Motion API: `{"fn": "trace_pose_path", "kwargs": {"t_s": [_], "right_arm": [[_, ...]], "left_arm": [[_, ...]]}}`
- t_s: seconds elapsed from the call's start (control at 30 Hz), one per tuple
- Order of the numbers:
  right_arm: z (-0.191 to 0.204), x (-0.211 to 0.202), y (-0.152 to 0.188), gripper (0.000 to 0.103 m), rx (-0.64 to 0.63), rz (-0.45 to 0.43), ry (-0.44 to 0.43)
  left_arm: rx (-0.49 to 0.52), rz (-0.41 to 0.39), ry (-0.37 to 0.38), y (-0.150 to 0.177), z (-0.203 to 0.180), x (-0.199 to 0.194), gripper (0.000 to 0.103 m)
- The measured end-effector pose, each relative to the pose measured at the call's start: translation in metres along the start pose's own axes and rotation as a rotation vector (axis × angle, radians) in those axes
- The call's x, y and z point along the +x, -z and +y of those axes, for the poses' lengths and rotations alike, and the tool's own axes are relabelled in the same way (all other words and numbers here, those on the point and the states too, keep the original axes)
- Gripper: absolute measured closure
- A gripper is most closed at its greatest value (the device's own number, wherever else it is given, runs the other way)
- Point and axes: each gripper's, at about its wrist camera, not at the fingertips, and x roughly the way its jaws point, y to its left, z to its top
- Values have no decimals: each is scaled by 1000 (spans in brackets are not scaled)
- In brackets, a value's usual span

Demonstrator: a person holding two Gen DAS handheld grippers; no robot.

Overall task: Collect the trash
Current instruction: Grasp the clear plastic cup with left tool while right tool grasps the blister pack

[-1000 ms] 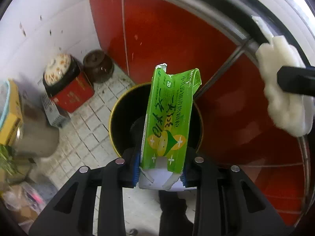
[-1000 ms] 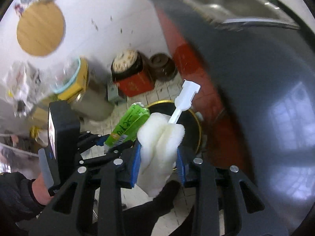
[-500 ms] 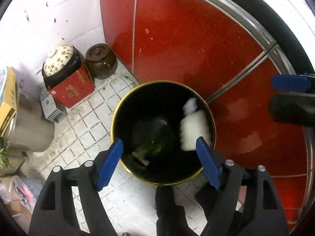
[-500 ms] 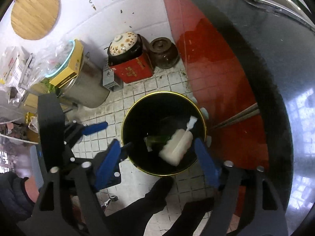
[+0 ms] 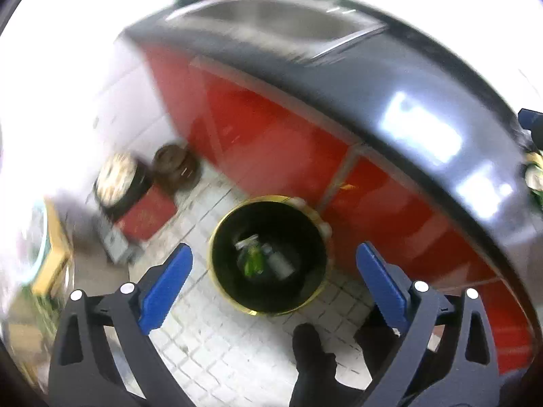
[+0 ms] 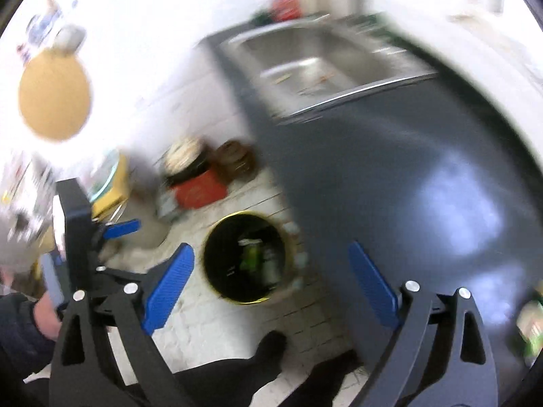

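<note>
We note both claws, left (image 5: 274,273) and right (image 6: 271,269), just opening, apart, empty; trash lies in bin (image 5: 234,224) below.

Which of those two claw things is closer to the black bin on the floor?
Left, probably. The left gripper hangs above the bin, framing it between its fingers; the right gripper is off toward the counter. Both jaws have just been opening, empty.

Pretty sure I'm in a home kitchen: steel sink (image 6: 325,64) set in a dark table (image 6: 390,176), red cabinet doors (image 5: 271,142), tiled floor (image 5: 217,339), clay pots (image 5: 174,168).
</note>
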Motion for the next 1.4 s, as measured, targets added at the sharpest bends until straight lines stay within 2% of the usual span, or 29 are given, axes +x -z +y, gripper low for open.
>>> {"fn": "trace_pose_path", "kwargs": {"t_s": [0.1, 0.17, 0.3, 0.43, 0.53, 0.73, 1.0, 1.03, 1.1, 1.23, 1.3, 1.4], "right_arm": [[-67, -70, 20, 13, 178, -89, 150], [-107, -106, 38, 13, 281, -135, 228], [-182, -173, 82, 13, 445, -186, 433], [-245, -220, 126, 13, 598, -207, 543], [-274, -237, 148, 13, 659, -217, 582], [-327, -248, 159, 13, 738, -245, 576], [-419, -221, 145, 15, 783, -224, 530], [-432, -215, 144, 16, 785, -212, 527], [-456, -204, 143, 25, 798, -193, 498], [-516, -166, 143, 32, 836, -119, 462], [-544, -144, 143, 43, 848, -76, 438], [-574, -119, 145, 45, 860, -36, 414]], "left_arm": [[102, -33, 71, -26, -46, -24, 9], [196, -62, 158, -48, -95, -40, 9], [348, -106, 261, -81, -183, -60, 8], [460, -131, 341, -105, -269, -76, 9], [526, -143, 381, -114, -318, -83, 9], [619, -132, 396, -128, -398, -75, 8], [644, -91, 401, -162, -473, -32, 9], [646, -82, 401, -166, -482, -24, 9], [647, -55, 398, -175, -506, -6, 9], [629, -20, 391, -194, -553, 35, 9], [638, -21, 388, -201, -576, 54, 9], [655, -8, 373, -208, -609, 87, 9]]}}
